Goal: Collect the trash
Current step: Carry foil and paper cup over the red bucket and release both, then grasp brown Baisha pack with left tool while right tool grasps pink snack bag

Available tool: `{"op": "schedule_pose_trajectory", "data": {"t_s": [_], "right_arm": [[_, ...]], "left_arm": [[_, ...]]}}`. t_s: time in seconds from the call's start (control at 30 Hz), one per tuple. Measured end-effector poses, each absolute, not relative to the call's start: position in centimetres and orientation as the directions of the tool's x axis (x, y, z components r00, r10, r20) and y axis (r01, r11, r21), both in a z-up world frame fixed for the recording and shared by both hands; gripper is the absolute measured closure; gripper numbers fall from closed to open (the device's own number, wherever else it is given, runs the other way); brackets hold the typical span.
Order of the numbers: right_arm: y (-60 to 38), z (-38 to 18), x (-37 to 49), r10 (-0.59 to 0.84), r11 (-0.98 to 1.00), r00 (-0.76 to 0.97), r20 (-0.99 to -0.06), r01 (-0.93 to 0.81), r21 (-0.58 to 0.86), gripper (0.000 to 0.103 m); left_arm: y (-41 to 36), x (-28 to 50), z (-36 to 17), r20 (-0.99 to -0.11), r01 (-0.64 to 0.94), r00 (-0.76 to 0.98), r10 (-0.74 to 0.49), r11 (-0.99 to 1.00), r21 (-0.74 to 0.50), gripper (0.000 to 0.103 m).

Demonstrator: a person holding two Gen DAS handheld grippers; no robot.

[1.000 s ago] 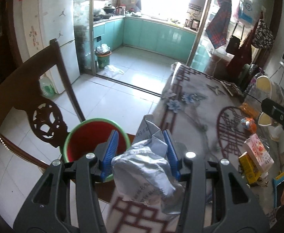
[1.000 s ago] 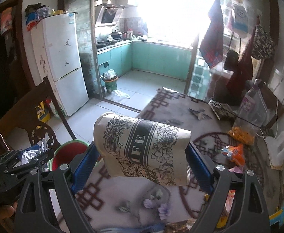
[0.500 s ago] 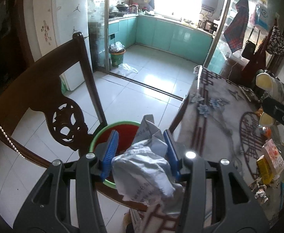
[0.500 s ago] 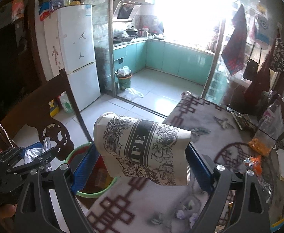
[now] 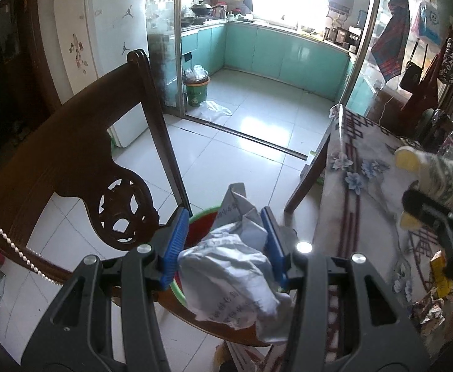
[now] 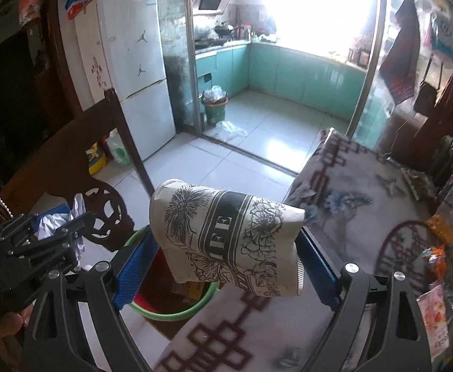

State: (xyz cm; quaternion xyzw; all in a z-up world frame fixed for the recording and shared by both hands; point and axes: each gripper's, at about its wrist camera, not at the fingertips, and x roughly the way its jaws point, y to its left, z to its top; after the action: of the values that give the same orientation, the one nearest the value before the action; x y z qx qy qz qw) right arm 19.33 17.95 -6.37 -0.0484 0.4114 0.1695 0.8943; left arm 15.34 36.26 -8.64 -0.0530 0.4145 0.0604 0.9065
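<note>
Both tongs shifted past table edge (image 6: 304, 167), chair back (image 5: 71, 155) beside bin (image 6: 170, 311)

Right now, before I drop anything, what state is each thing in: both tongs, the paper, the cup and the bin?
Left tongs: shut on the crumpled paper.
Crumpled paper: held above the bin, not dropped.
Right tongs: shut on the paper cup.
Paper cup: on its side, squashed, held in the air.
Bin: uncovered, upright on the floor by the table, some rubbish inside.
</note>
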Motion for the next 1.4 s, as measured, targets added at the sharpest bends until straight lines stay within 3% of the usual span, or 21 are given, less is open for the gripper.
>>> {"op": "schedule_pose_trajectory", "data": {"t_s": [0.4, 0.5, 0.57, 0.67, 1.13, 1.4], "right_arm": [[21.1, -12.7, 21.7, 0.344, 0.902, 0.439, -0.83, -0.4, 0.162, 0.017], [21.5, -13.0, 21.9, 0.33, 0.906, 0.454, -0.828, -0.397, 0.144, 0.016], [21.4, -12.8, 22.0, 0.325, 0.909, 0.467, -0.823, -0.394, 0.136, 0.016], [20.9, -12.2, 22.0, 0.335, 0.912, 0.48, -0.811, -0.383, 0.15, 0.014], [15.7, -10.0, 20.8, 0.264, 0.95, 0.568, -0.78, -0.293, 0.107, 0.012], [10.1, -9.7, 18.0, 0.205, 0.976, 0.595, -0.777, -0.188, 0.113, 0.012]], "left_arm": [[37.4, 17.7, -9.5, -0.766, -0.16, 0.64, 0.063, 0.986, -0.052, 0.056], [37.4, 18.1, -9.5, -0.761, -0.16, 0.645, 0.065, 0.986, -0.051, 0.049], [37.4, 18.3, -9.2, -0.752, -0.16, 0.656, 0.072, 0.986, -0.046, 0.032], [37.4, 18.3, -8.4, -0.73, -0.165, 0.677, 0.092, 0.986, -0.029, 0.028], [36.0, 16.9, -4.6, -0.651, -0.162, 0.75, 0.118, 0.987, -0.007, 0.027], [32.5, 16.3, -3.7, -0.639, -0.104, 0.766, 0.072, 0.995, -0.013, 0.024]]}}
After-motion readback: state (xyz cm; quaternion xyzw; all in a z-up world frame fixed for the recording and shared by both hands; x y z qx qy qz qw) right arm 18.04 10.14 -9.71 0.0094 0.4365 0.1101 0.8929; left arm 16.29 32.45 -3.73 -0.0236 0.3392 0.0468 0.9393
